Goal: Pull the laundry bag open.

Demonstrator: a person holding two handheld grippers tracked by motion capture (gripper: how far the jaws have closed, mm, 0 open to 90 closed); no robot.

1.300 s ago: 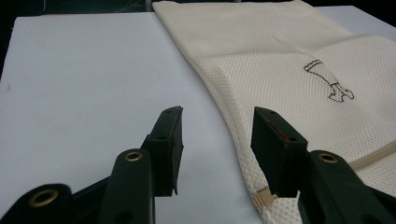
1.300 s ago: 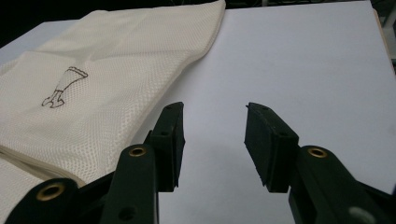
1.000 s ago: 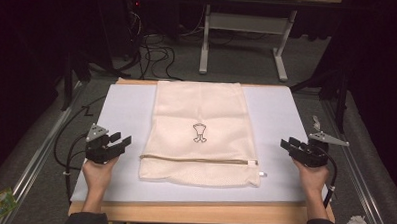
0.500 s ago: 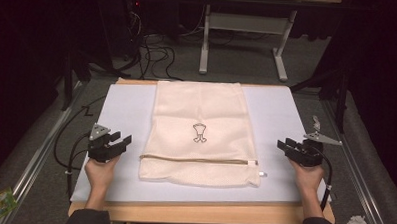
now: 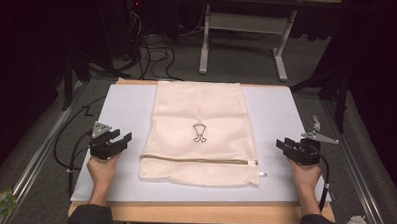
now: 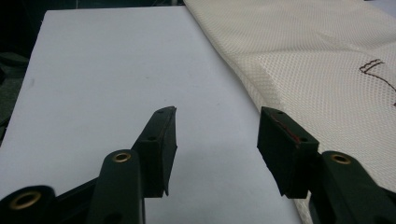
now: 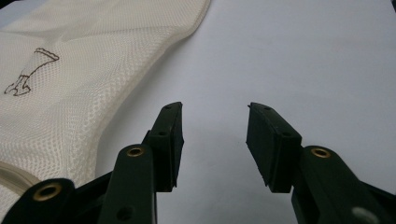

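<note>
On the table: a white mat point(image 5: 126, 119) covers the wooden top, and a cream mesh bag point(image 5: 201, 112) lies flat on the middle of it.
Bag: long side running away from the person, near end close to the mat's front edge; a zipper point(image 5: 200, 159) crosses it near that end, with its white pull point(image 5: 261, 174) poking out at the right side.
Bag mark: a small dark outline drawing point(image 5: 199, 132) sits at its centre.
Left gripper point(image 5: 121, 139): held over the mat just left of the bag, apart from it, tips pointing toward the bag's left edge.
Left jaws: standing wide with bare mat between them; they have just been opening, and nothing is gripped.
Left gripper view: the bag's edge point(image 6: 243, 88) runs just beyond the right jaw, not touching it.
Right gripper point(image 5: 281, 145): held over the mat right of the bag, a clear gap of mat between them.
Right jaws: wide apart, empty, only mat between them.
Right gripper view: the bag point(image 7: 70, 93) lies off to the left of the jaws.
Hands: each grips its tool from the near side of the table.
</note>
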